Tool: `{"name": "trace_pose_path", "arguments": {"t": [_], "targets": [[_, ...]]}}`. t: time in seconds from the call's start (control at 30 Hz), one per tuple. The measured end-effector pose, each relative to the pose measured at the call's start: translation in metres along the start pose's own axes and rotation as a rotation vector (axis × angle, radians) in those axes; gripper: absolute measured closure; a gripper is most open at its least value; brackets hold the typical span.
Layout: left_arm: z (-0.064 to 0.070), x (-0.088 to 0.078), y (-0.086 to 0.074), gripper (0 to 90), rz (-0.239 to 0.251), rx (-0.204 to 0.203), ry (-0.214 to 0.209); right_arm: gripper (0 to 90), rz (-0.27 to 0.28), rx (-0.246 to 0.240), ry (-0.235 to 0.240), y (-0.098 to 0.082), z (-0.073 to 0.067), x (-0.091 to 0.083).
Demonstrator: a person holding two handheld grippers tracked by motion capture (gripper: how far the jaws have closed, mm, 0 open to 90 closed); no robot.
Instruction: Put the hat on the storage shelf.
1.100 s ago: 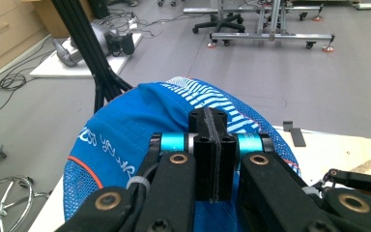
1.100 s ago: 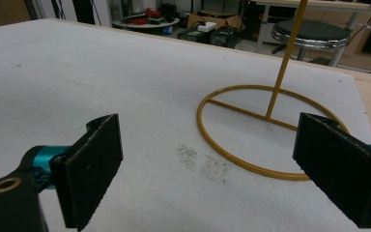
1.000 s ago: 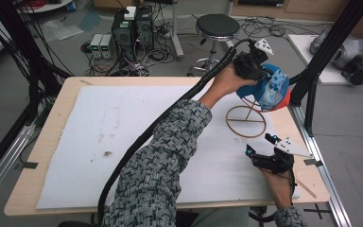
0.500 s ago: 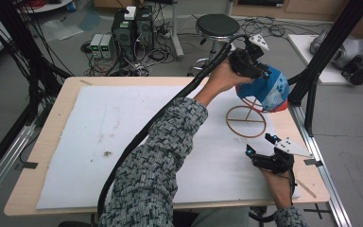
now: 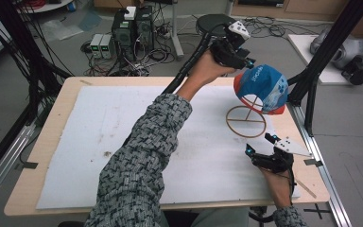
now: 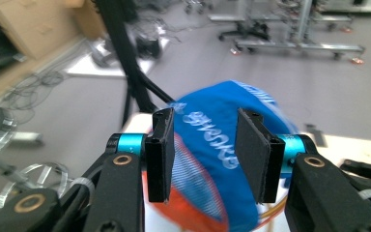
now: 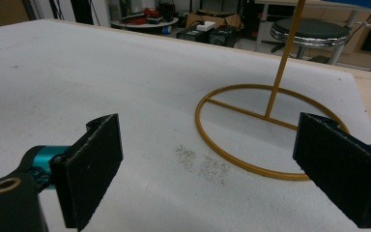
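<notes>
A blue cap (image 5: 262, 87) with an orange brim and white lettering sits on top of a thin gold wire stand (image 5: 246, 121) at the table's right side. My left gripper (image 5: 246, 60) hangs just up and left of the cap, a little apart from it. Its jaws have just been opening, and in the left gripper view they (image 6: 205, 140) stand parted with the cap (image 6: 212, 111) behind them, untouched. My right gripper (image 5: 258, 143) rests low in front of the stand, wide open and holding nothing. In the right gripper view (image 7: 212, 164) the stand's ring and pole (image 7: 282, 63) lie just ahead.
A white mat (image 5: 99, 123) covers most of the wooden table (image 5: 66, 104). A black frame post (image 5: 312, 80) rises close behind the cap on the right. A stool (image 5: 212, 21) and cabled electronics stand on the floor beyond the far edge.
The left gripper has let go of the cap, opened, and drawn back up and to the left. The cap stays on the stand. The right gripper has not moved.
</notes>
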State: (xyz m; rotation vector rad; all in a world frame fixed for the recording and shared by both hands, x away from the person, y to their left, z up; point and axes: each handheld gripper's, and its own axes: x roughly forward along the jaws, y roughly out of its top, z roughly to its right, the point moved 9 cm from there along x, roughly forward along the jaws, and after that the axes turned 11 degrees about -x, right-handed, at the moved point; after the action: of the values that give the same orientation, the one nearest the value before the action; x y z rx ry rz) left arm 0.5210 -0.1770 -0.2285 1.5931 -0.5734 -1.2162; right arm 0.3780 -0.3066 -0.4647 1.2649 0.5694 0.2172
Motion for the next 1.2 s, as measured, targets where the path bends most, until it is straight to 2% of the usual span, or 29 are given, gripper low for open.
{"name": "trace_pose_path", "arguments": {"t": [0.1,0.17,0.23,0.33,0.37,0.43,0.5,0.57,0.63,0.83,0.93,1.0,1.2], "targets": [[-0.009,-0.013,-0.005,57.1,-0.014,-0.013,0.017,9.5,0.0,-0.004,0.004,0.0,-0.001,0.001],[-0.015,-0.023,-0.007,56.9,0.02,0.005,0.056,9.4,-0.002,-0.009,0.003,0.001,-0.001,0.002],[-0.019,-0.029,-0.009,55.6,0.012,-0.002,0.061,9.5,-0.004,-0.007,0.006,0.001,-0.002,0.002],[-0.031,-0.05,-0.019,54.1,-0.006,-0.019,0.098,9.5,0.0,-0.008,0.005,0.001,-0.001,0.003],[-0.035,-0.056,-0.022,52.9,-0.016,-0.01,0.116,9.5,0.002,-0.007,0.004,0.001,-0.001,0.003],[-0.041,-0.069,-0.027,52.2,-0.003,0.007,0.154,9.5,0.002,-0.008,0.005,0.002,-0.002,0.003],[-0.045,-0.081,-0.033,50.6,-0.023,-0.012,0.163,9.5,0.003,-0.006,0.006,0.002,-0.002,0.004],[-0.052,-0.1,-0.038,49.7,0.025,-0.005,0.199,9.4,-0.001,-0.006,0.008,0.002,-0.003,0.005],[-0.058,-0.117,-0.045,49.2,0.036,-0.023,0.217,9.4,0.003,-0.01,0.01,0.003,-0.003,0.005],[-0.077,-0.168,-0.08,44.6,0.074,-0.065,0.284,9.4,0.002,-0.006,0.006,0.004,-0.004,0.006],[-0.084,-0.19,-0.104,41.5,0.061,-0.069,0.327,9.4,0.005,-0.002,0.01,0.005,-0.004,0.006],[-0.086,-0.203,-0.12,40.0,0.052,-0.079,0.347,9.4,0.009,-0.002,0.014,0.005,-0.005,0.006],[-0.089,-0.239,-0.163,35.4,0.068,-0.116,0.407,9.4,0.008,-0.001,0.024,0.007,-0.007,0.005]]}}
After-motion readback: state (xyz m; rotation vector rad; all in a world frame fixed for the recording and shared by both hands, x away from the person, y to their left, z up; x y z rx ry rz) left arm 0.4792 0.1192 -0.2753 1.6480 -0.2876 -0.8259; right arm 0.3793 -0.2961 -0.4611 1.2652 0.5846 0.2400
